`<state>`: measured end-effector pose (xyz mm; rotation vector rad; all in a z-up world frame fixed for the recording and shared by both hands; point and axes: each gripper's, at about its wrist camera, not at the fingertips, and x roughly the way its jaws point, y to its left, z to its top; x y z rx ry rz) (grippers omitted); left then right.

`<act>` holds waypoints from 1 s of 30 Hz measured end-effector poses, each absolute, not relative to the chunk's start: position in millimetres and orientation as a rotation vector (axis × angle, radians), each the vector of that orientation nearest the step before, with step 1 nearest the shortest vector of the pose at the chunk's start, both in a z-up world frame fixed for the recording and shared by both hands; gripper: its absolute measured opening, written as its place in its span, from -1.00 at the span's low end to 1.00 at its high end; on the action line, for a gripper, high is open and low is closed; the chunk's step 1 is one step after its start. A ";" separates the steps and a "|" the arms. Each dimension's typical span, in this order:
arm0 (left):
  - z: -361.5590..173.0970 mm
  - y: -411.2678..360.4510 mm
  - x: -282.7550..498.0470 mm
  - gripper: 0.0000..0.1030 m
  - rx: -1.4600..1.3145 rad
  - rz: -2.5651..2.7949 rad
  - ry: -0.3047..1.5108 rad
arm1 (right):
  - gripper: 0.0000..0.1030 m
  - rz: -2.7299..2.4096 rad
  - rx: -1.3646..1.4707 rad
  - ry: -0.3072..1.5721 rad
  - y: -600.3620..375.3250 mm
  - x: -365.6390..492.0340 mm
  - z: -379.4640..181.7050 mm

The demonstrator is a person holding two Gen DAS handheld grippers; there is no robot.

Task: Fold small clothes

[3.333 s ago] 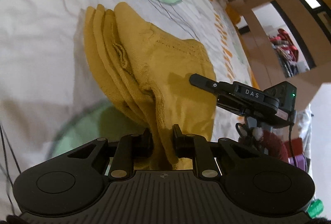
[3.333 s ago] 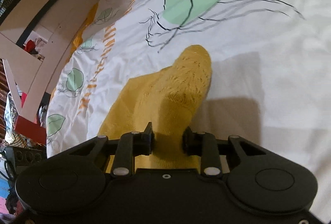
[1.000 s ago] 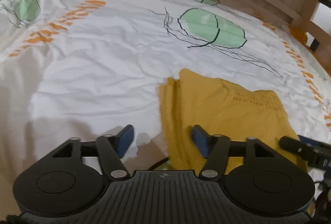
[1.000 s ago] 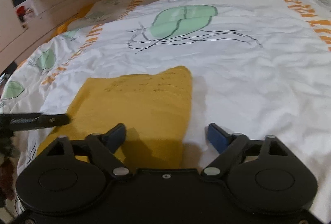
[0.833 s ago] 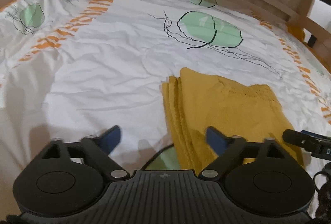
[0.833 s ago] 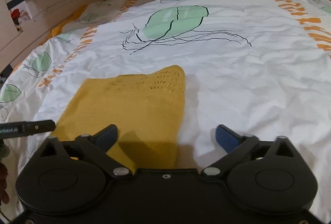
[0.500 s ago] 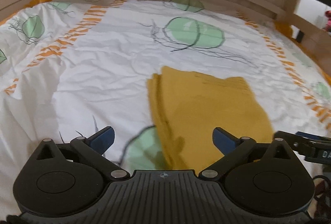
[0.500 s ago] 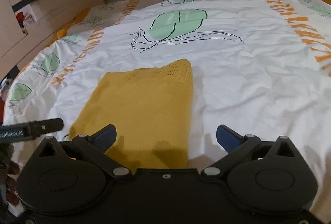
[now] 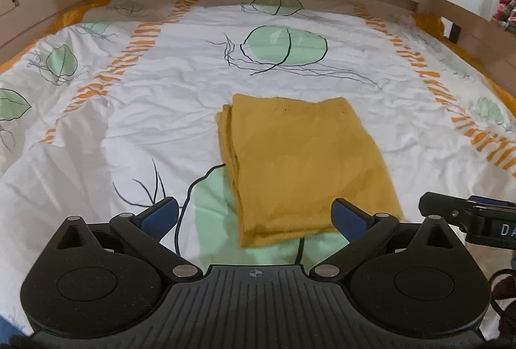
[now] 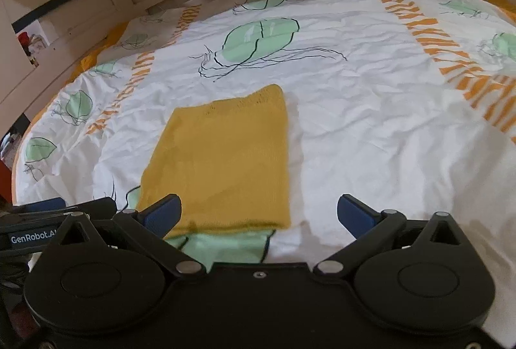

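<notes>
Both grippers tilt down toward the bed (image 9: 135,110), side by side near its front edge. The left gripper (image 9: 254,217) has its jaws spread wide, nothing between the pads. The right gripper (image 10: 259,213) is likewise wide apart and empty. The folded mustard-yellow garment (image 9: 303,162) lies flat on the leaf-print sheet, mid-bed, just beyond both grippers, touching neither. The left gripper's side reads "GenRobot.A", cut off; the right's shows "DA", cut off by the frame edge.

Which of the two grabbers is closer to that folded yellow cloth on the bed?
Roughly equal. The left gripper and right gripper both hang open just short of the yellow cloth, at its near corners, touching nothing.
</notes>
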<state>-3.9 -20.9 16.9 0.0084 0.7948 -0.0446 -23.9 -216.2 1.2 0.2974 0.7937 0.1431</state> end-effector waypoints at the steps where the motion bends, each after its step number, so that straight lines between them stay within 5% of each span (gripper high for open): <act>1: 17.1 -20.8 -6.5 0.98 0.007 -0.041 0.798 | 0.99 0.141 0.298 0.795 -216.2 -27.6 2.0; 30: -4.1 -28.3 -22.6 0.98 0.031 -0.003 0.949 | 0.99 0.116 0.223 0.815 -199.4 -61.5 4.9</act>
